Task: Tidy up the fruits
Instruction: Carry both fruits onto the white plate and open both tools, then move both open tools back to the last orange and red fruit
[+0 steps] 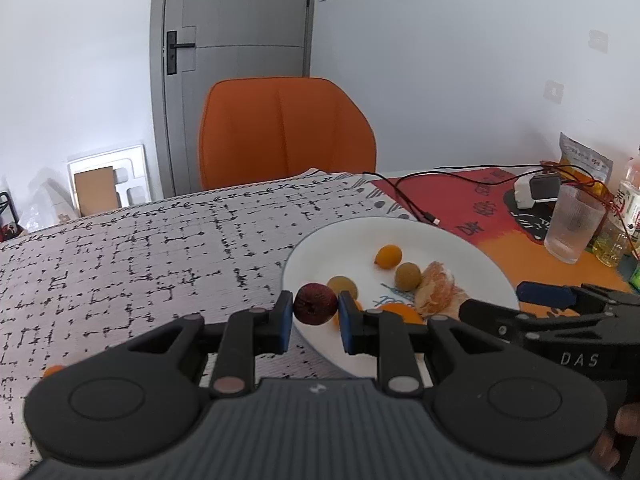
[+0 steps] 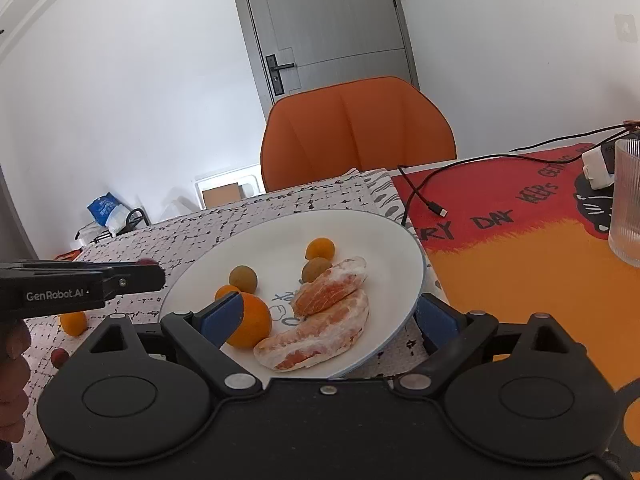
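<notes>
Plate (image 2: 400,240): glossy white ceramic, smooth; tablecloth (image 1: 160,248) w/ woven matt cloth look. Left gripper (image 1: 314,312) matt black plastic w/ blue rubbery-looking pads, clamped on dark red fruit (image 1: 315,303) w/ dull, slightly rough skin. Peeled orange segments (image 2: 320,320) look pithy & moist; far-right ribbed glass (image 2: 626,204) clear, chair (image 2: 356,132) smooth orange upholstery.

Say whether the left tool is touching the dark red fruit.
Touching. The left wrist view shows the left tool with both blue pads pressed against the dark red fruit.

The table (image 2: 520,300) carries a speckled cloth (image 1: 140,260), a red-orange mat (image 2: 500,216), a white plate (image 2: 400,248) and a ribbed glass (image 1: 574,224).
</notes>
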Available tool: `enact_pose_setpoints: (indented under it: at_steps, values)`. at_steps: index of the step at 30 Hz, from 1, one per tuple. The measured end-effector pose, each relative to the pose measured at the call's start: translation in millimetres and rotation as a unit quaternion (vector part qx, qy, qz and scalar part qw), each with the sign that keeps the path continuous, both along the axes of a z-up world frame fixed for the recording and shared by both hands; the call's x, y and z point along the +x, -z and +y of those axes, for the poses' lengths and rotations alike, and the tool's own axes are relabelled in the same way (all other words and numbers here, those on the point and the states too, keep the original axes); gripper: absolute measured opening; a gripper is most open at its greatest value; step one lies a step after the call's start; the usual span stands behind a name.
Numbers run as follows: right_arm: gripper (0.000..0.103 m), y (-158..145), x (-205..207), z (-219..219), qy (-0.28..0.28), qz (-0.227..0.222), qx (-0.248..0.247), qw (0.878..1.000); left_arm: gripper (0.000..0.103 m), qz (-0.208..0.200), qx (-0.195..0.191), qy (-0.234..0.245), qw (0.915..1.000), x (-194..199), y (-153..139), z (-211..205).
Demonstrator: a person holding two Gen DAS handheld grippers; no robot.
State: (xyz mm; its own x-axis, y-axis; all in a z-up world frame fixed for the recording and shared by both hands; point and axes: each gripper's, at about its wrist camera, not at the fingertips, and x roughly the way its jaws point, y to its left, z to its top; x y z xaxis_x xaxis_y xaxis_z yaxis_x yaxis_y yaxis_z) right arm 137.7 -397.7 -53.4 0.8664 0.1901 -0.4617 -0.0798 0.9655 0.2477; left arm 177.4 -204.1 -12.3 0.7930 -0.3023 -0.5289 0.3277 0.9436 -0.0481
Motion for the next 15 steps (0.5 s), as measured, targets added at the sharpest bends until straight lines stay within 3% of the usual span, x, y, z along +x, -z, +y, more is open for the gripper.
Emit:
enact_pose_setpoints:
  at_steps: [10,15]
  values:
    - [0.094,-1,-3,2,0.0,0.001,0.008,1.0,0.029,0.002,0.002,-0.023,0.9997,-4,-3,14]
    - [0.096,-4,-4,7,-0.005,-0.001,0.008,1.0,0.053,-0.005,0.008,-0.039,0.9992,-9,-4,26]
